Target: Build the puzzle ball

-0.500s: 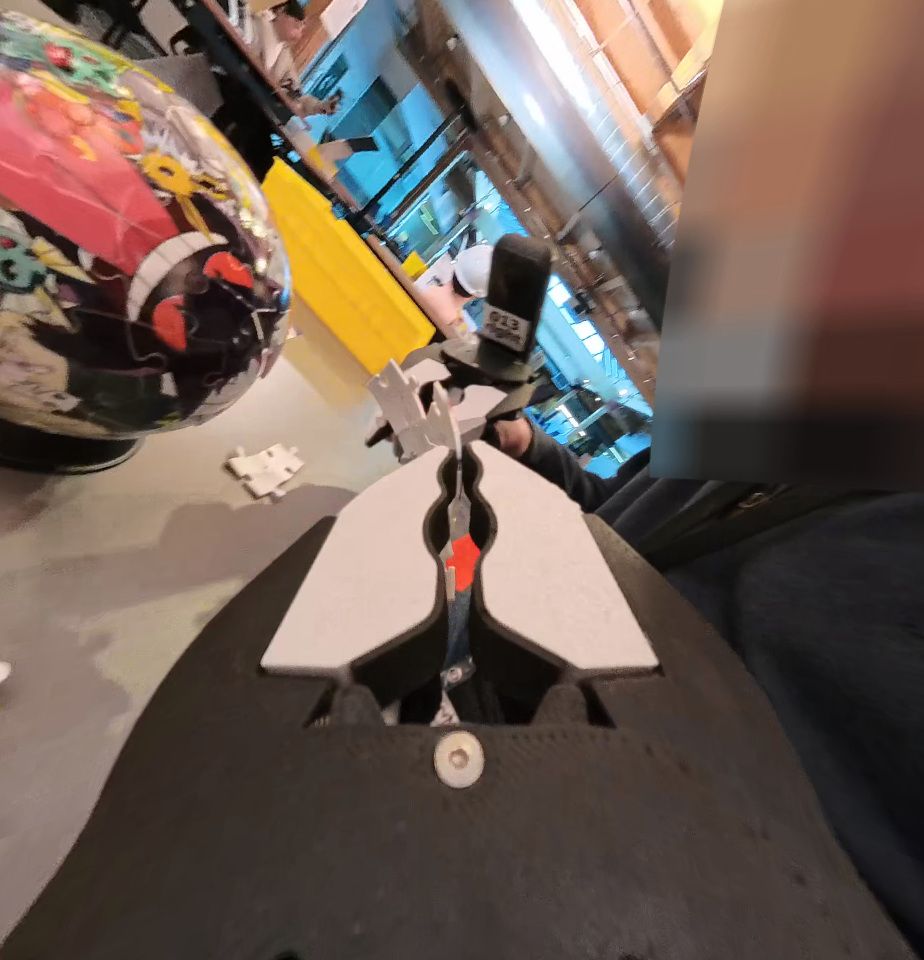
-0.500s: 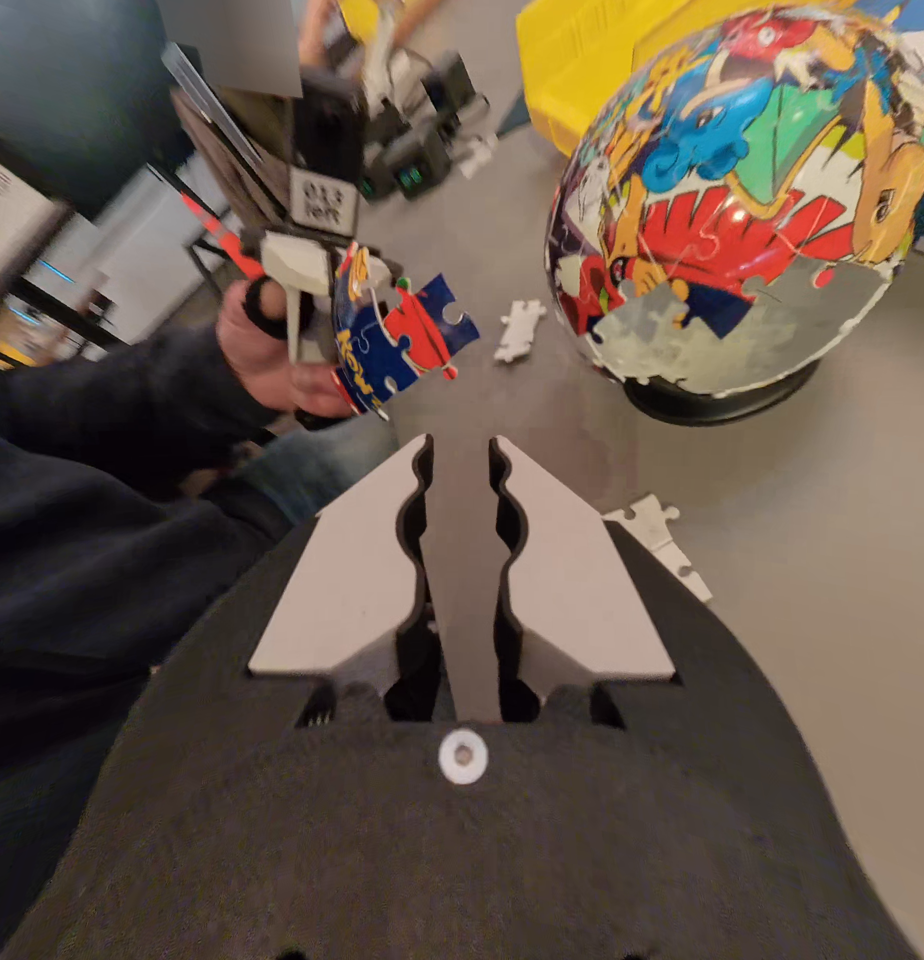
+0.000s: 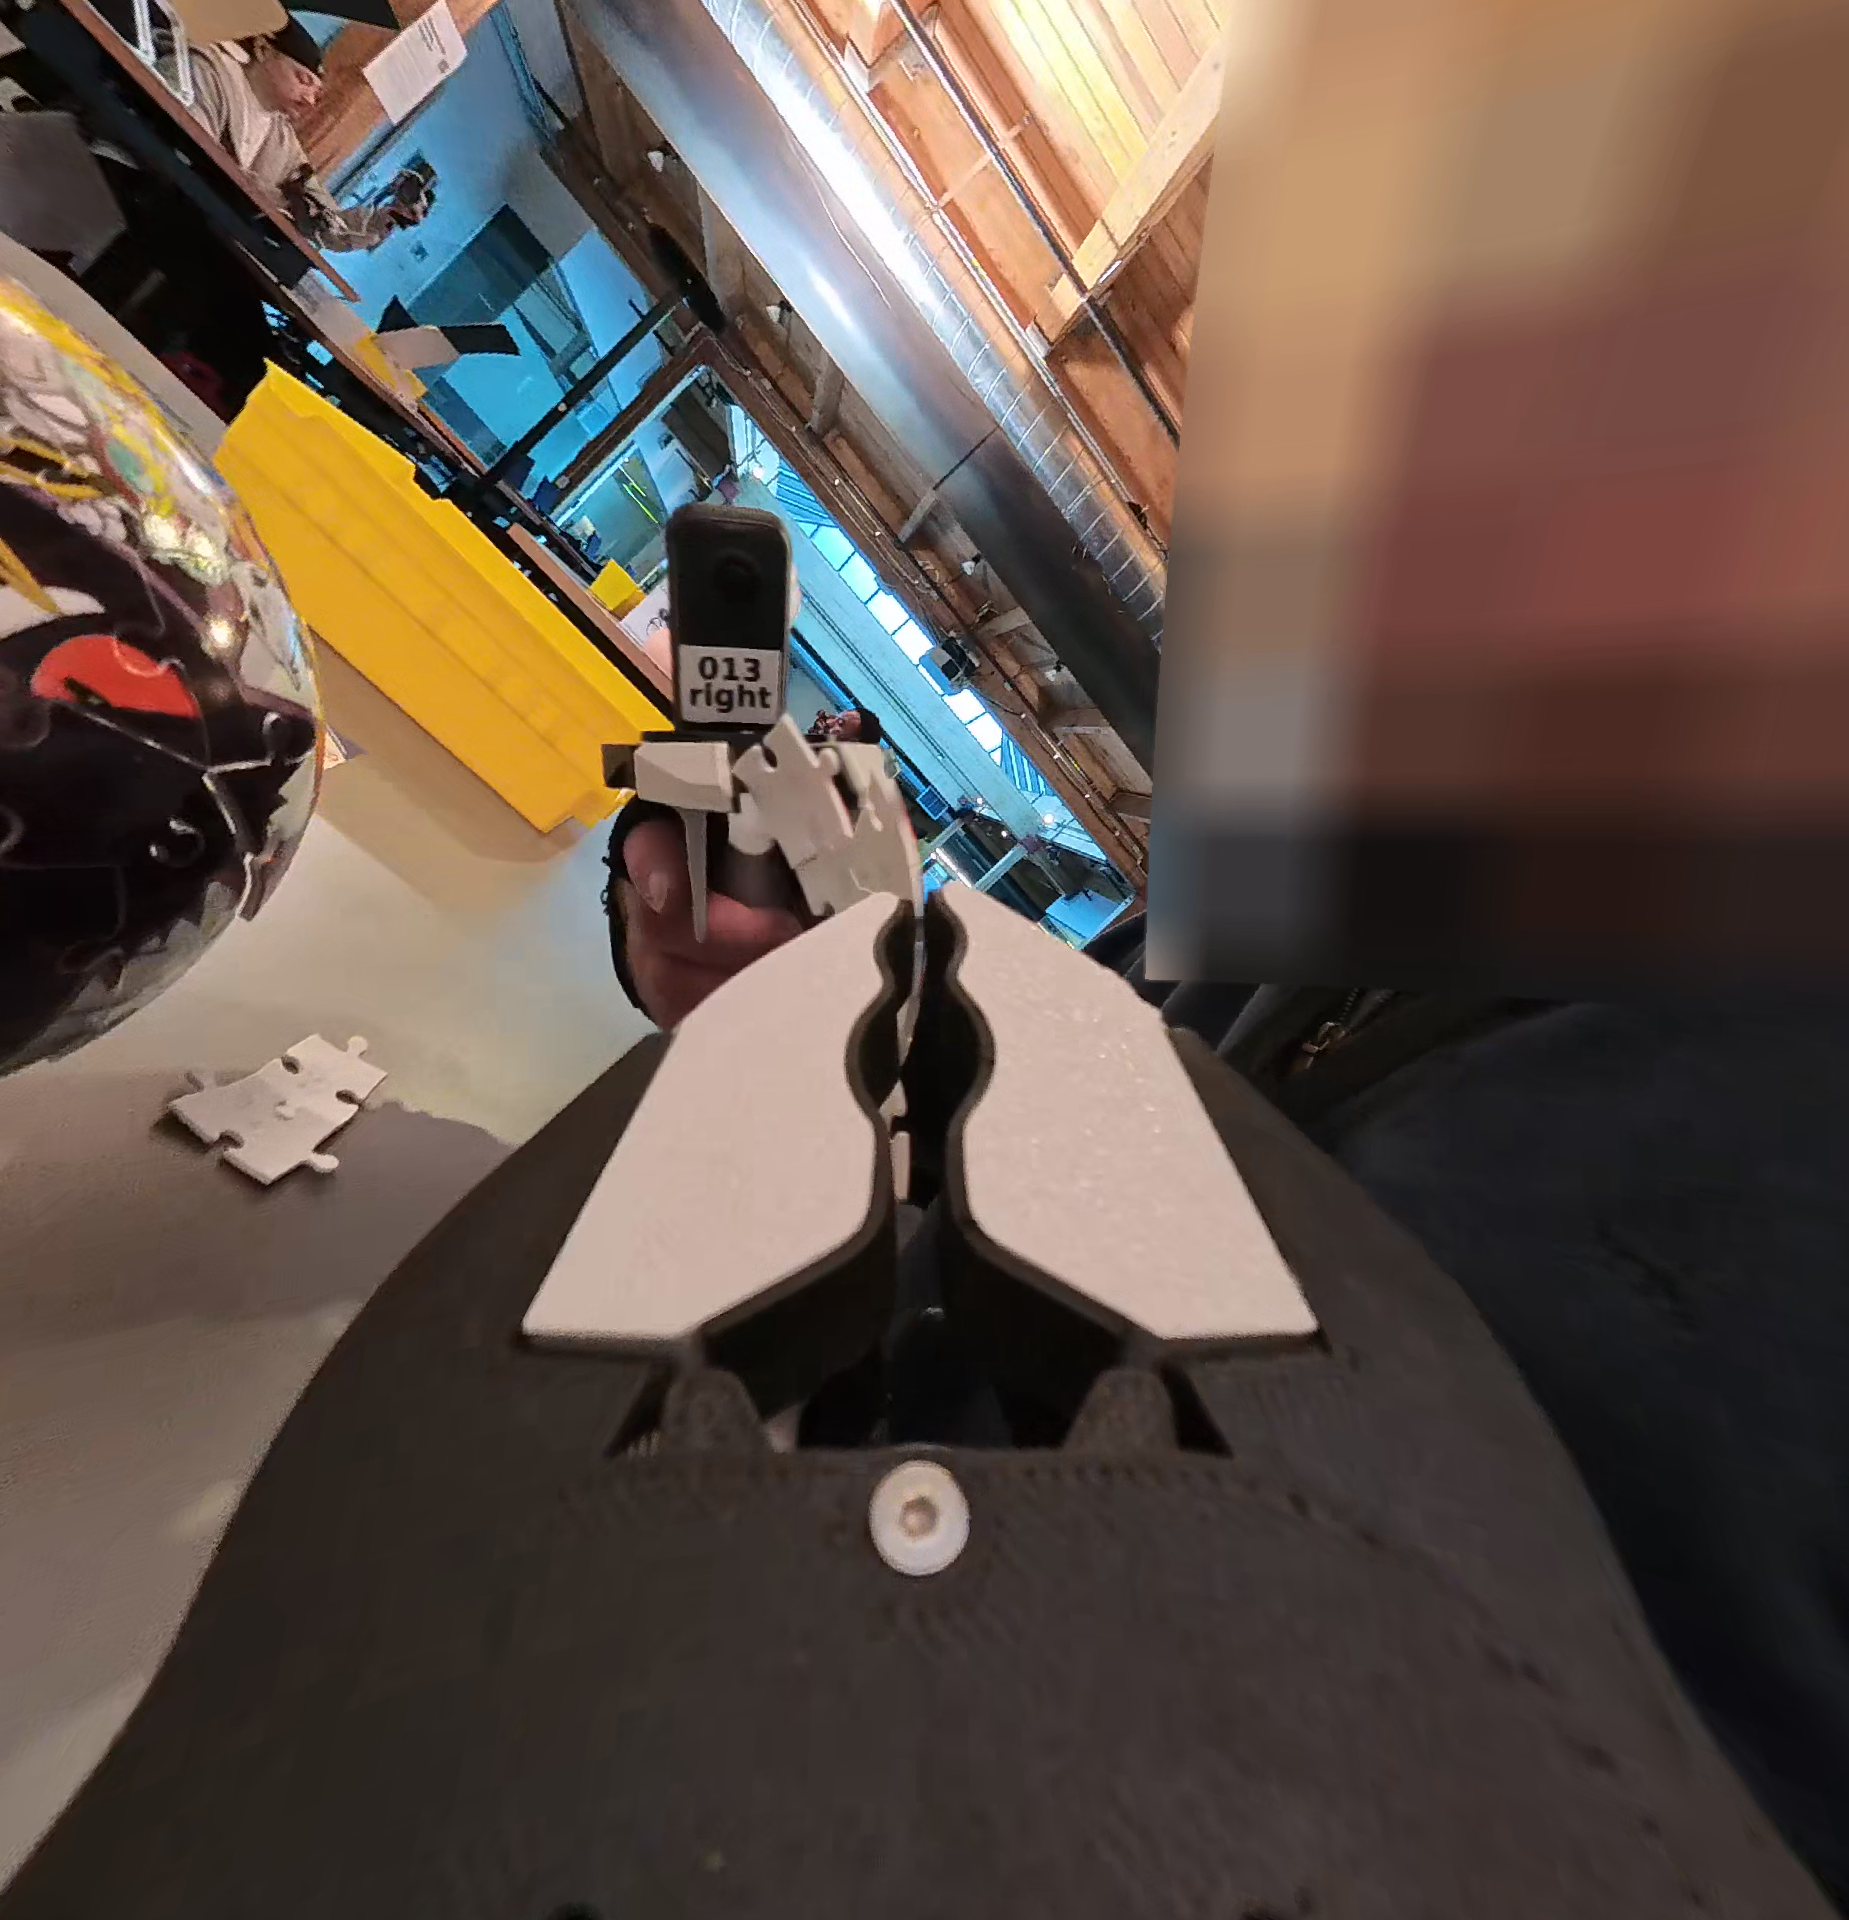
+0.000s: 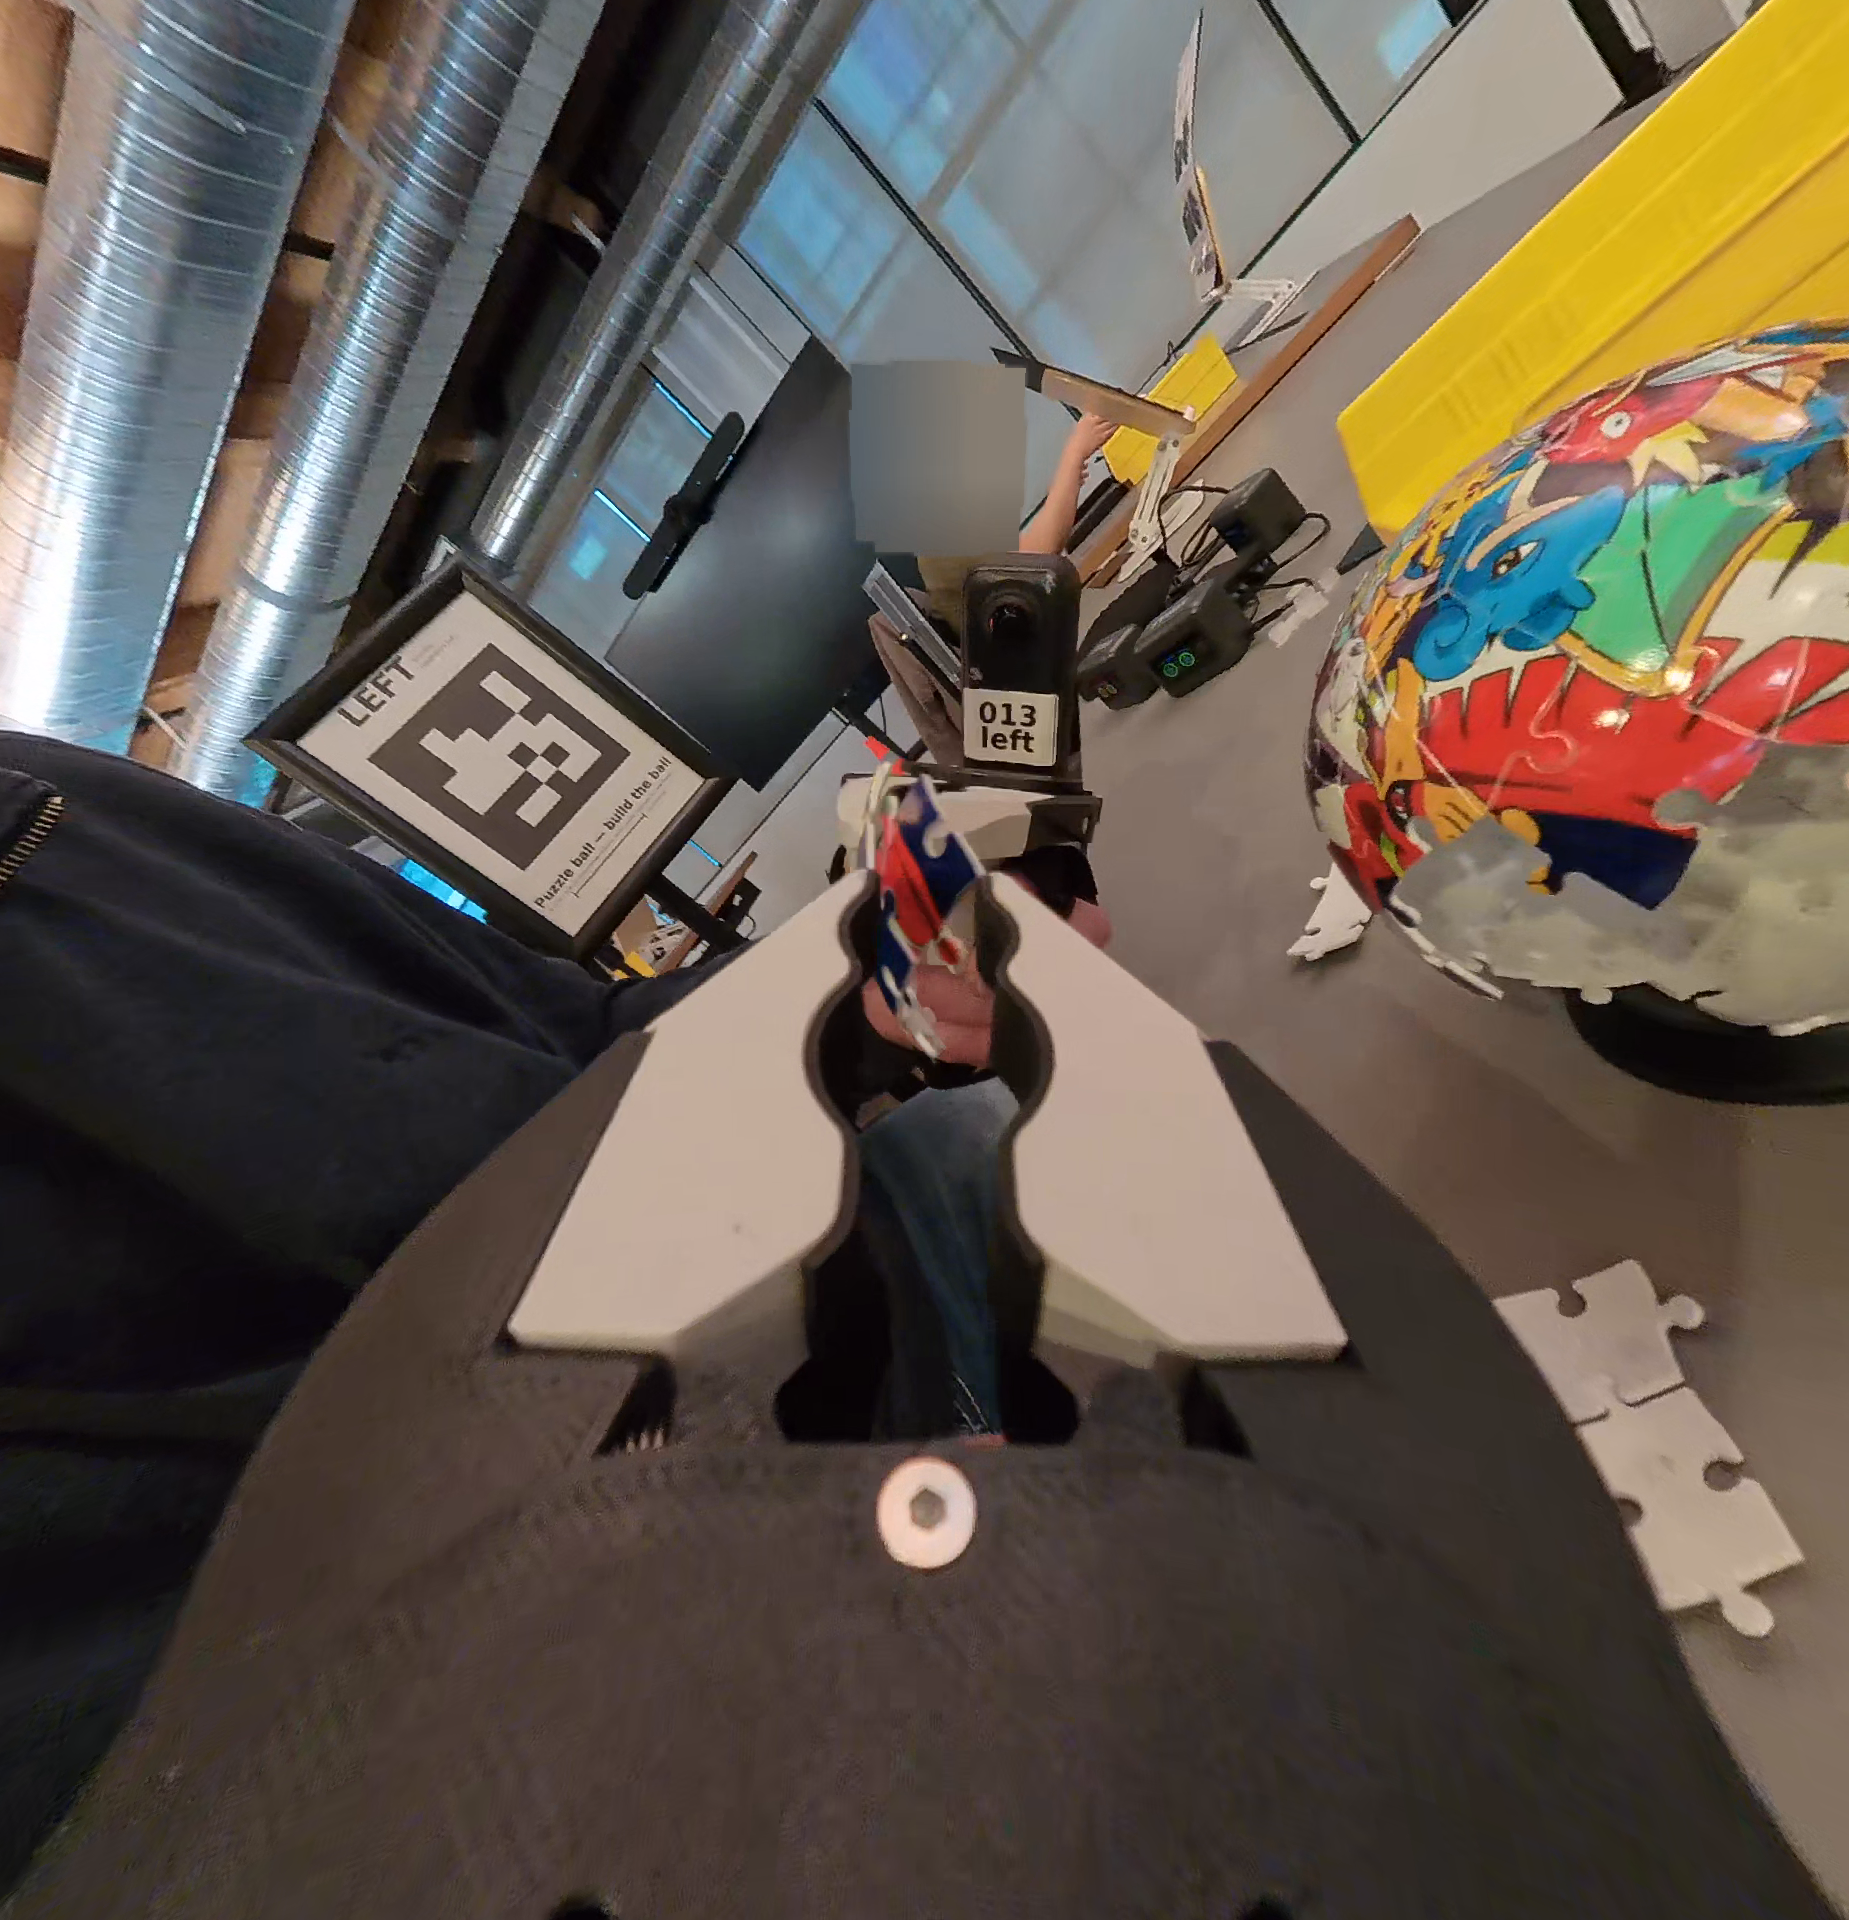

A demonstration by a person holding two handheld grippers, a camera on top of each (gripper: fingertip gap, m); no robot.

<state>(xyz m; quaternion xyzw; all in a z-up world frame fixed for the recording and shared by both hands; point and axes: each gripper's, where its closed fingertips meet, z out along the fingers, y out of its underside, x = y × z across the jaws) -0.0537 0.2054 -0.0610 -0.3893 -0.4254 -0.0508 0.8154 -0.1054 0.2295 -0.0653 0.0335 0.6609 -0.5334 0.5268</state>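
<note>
Half a second back the right hand-held gripper [image 4: 925, 914] hung open, apart from the joined puzzle pieces [image 4: 915, 894]; now its fingers straddle them without quite gripping, while the left hand-held gripper [image 3: 925, 914] stays clamped on them. Looks like a handover. Puzzle ball [image 4: 1626, 665] waits on the table [image 4: 1315, 1091].

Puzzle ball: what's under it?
The puzzle ball sits on a black round stand on the grey table. The ball's curve hides most of the stand and their contact.
</note>
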